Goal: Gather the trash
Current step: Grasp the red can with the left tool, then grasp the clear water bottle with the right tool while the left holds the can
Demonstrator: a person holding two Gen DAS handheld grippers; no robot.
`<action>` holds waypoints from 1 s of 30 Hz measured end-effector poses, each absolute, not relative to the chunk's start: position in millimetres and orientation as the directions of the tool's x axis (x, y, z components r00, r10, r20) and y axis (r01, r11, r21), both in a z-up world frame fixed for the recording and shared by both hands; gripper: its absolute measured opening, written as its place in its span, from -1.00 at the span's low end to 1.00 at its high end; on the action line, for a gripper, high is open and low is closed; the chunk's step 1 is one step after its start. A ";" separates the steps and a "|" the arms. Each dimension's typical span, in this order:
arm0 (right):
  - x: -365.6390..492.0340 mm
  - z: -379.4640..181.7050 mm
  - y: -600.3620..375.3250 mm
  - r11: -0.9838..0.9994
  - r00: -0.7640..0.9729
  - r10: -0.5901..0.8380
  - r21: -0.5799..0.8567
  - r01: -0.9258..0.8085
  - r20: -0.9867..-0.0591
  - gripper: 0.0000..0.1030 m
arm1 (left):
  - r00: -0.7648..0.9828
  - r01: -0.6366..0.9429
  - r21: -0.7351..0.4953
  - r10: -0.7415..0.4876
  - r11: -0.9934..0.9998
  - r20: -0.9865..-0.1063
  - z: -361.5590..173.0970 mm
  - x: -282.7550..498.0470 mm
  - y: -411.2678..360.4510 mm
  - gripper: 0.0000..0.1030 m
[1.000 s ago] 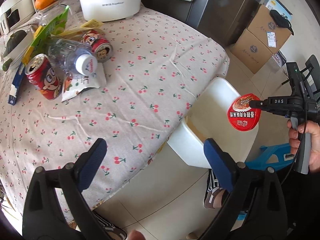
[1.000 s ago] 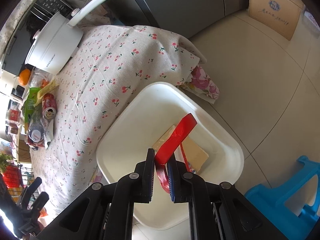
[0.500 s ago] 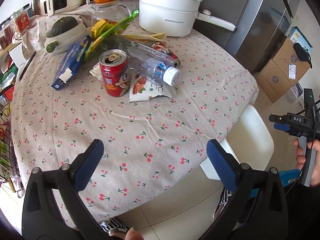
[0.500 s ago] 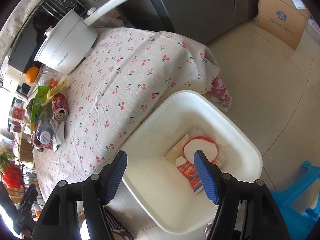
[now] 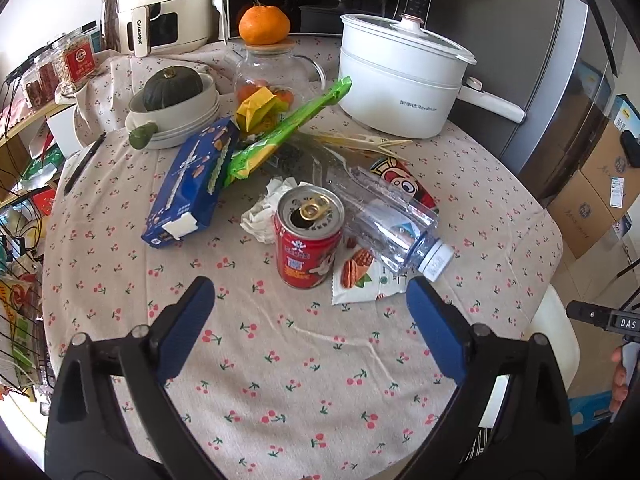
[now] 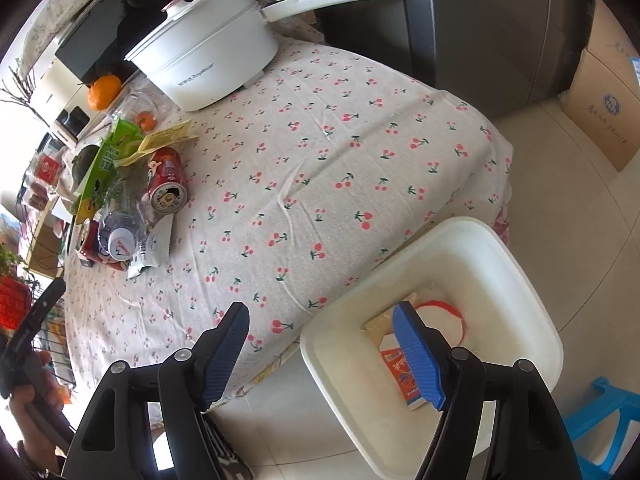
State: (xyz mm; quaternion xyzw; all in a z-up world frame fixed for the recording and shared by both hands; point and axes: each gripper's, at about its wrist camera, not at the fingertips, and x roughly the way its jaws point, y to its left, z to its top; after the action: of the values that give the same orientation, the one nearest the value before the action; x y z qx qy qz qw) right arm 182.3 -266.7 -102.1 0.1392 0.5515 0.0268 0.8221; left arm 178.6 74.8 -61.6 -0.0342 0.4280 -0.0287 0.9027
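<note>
opening jaws, lid (image 6: 440,322) now binned

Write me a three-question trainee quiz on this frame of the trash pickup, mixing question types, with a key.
1. True or false: the upright red can stands beside the lying clear bottle on the cherry tablecloth.
2. Multiple choice: where is the white bin? A) on the table B) on the floor beside the table C) on the blue stool
3. Fill in: the fingers of the left gripper hold ____.

Key:
1. True.
2. B; a red-rimmed lid and a small carton already lie inside it.
3. Nothing; its jaws are closing slightly over bare cloth, short of the can. The right gripper is also empty, its jaws opening.
</note>
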 end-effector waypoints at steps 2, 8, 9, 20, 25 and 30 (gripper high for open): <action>188.1 -101.1 -256.4 0.961 0.391 0.207 0.262 0.092 -0.897 0.48 | 0.649 0.025 -0.075 -0.074 0.997 -0.757 -64.9 187.0 72.1 0.76; 200.6 -96.5 -227.5 0.965 0.390 0.223 0.258 0.039 -0.893 0.49 | 0.663 0.034 -0.075 -0.078 0.997 -0.744 -79.5 213.0 70.2 0.56; 202.1 -96.1 -223.9 0.966 0.389 0.225 0.258 0.033 -0.893 0.49 | 0.660 0.030 -0.075 -0.076 0.997 -0.748 -82.0 217.0 70.5 0.51; 214.6 -95.1 -204.4 0.961 0.385 0.254 0.276 0.002 -0.887 0.49 | 0.630 0.001 -0.091 -0.072 0.996 -0.773 -93.5 234.0 66.6 0.08; 218.7 -87.6 -189.5 0.941 0.402 0.320 0.337 -0.028 -0.858 0.49 | 0.612 -0.019 -0.110 -0.076 0.994 -0.787 -87.3 226.4 74.4 0.08; 228.5 -88.8 -163.2 0.889 0.401 0.440 0.453 -0.068 -0.803 0.49 | 0.630 -0.018 -0.144 -0.101 0.989 -0.770 -69.5 204.9 89.1 0.08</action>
State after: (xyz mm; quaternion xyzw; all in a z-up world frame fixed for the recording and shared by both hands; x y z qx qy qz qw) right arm 228.5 -163.2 -88.8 0.1774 0.5246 0.1552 0.8181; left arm 204.9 89.1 -69.5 -0.0693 0.4292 -0.0228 0.9002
